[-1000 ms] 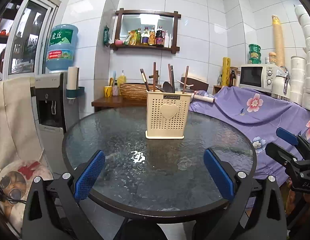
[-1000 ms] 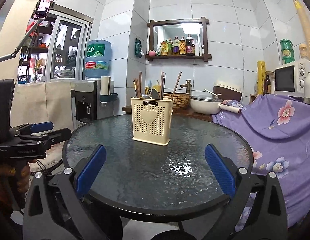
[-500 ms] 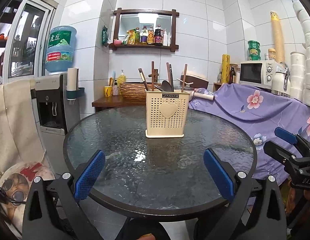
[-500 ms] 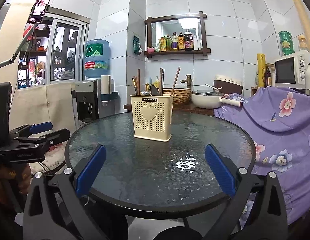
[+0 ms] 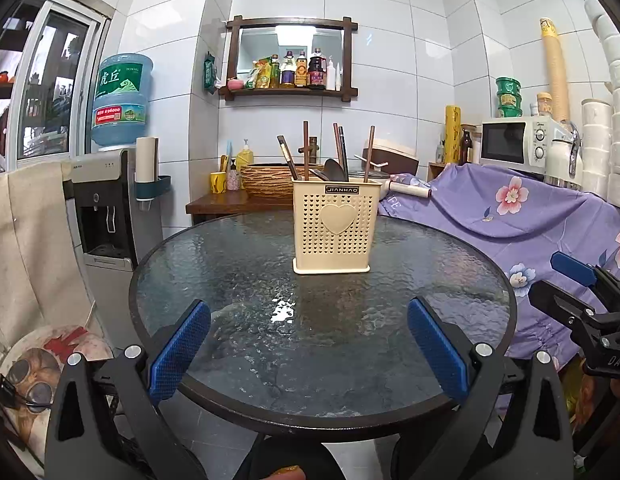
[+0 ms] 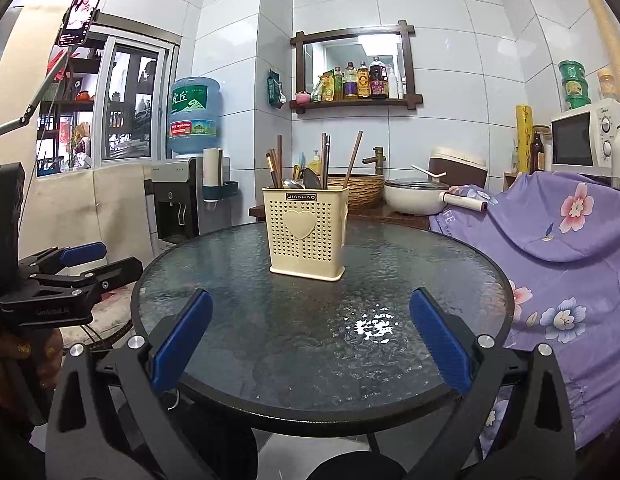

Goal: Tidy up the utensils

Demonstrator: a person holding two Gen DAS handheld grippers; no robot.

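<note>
A cream perforated utensil holder (image 5: 336, 226) (image 6: 306, 234) with a heart on its front stands upright toward the far side of a round dark glass table (image 5: 230, 280) (image 6: 430, 280). Brown chopsticks (image 5: 306, 150) (image 6: 354, 158) and dark spoons (image 5: 334, 169) (image 6: 310, 178) stick up out of it. My left gripper (image 5: 308, 344) is open at the table's near edge, with nothing between its blue pads. My right gripper (image 6: 310, 346) is likewise open and empty at the near edge. Each gripper shows from the side in the other's view, the right gripper (image 5: 578, 280) and the left gripper (image 6: 106, 260).
A water dispenser (image 5: 106, 208) with a blue bottle stands left of the table. A purple flowered cloth (image 5: 510, 216) covers furniture on the right, with a microwave (image 5: 518, 144) behind it. A wooden counter with a woven basket (image 6: 362, 190) and a white pot (image 6: 414, 198) lies behind the table.
Both views have shifted slightly; the holder sits a little higher in the frames, as both grippers drew slightly back and down. Nothing on the table moved.
</note>
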